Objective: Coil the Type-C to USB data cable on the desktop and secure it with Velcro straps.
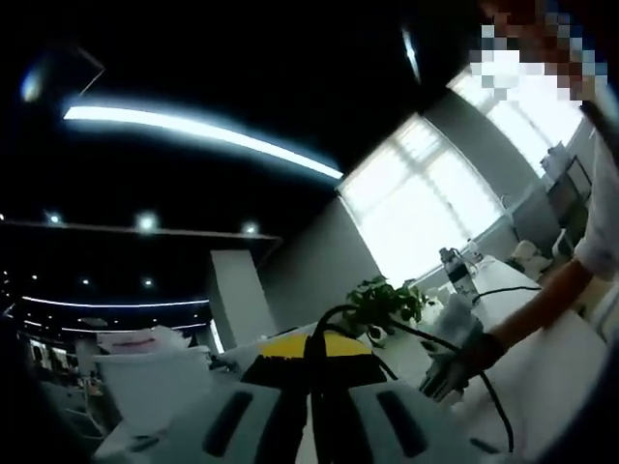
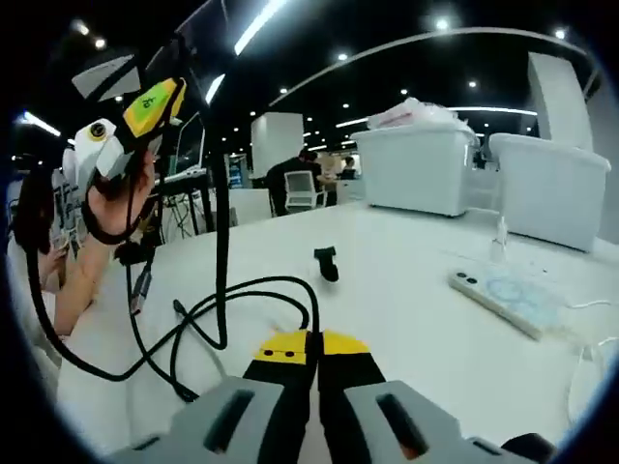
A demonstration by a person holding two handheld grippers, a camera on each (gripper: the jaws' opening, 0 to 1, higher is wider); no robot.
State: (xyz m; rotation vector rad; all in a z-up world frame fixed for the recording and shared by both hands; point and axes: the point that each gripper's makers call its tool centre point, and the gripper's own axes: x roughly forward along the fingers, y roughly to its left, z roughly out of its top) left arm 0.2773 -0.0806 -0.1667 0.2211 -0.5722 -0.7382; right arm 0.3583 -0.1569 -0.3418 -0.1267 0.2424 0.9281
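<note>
In the right gripper view the right gripper [image 2: 311,360] has its jaws closed on the black cable [image 2: 218,319], which loops over the white table [image 2: 406,319] just beyond it and rises to the left gripper [image 2: 121,130], held high in a hand [image 2: 121,208]. In the left gripper view the left gripper's jaws pinch the same cable. Farther on the table lie one small black strap [image 2: 327,264], one phone [image 2: 498,295] near the right edge, and two white bins [image 2: 418,166] at the far edge.

Both grippers are grey with black jaws and yellow tips; the left gripper [image 2: 126,121] carries a green label. The person's sleeve [image 1: 602,246] is white.
</note>
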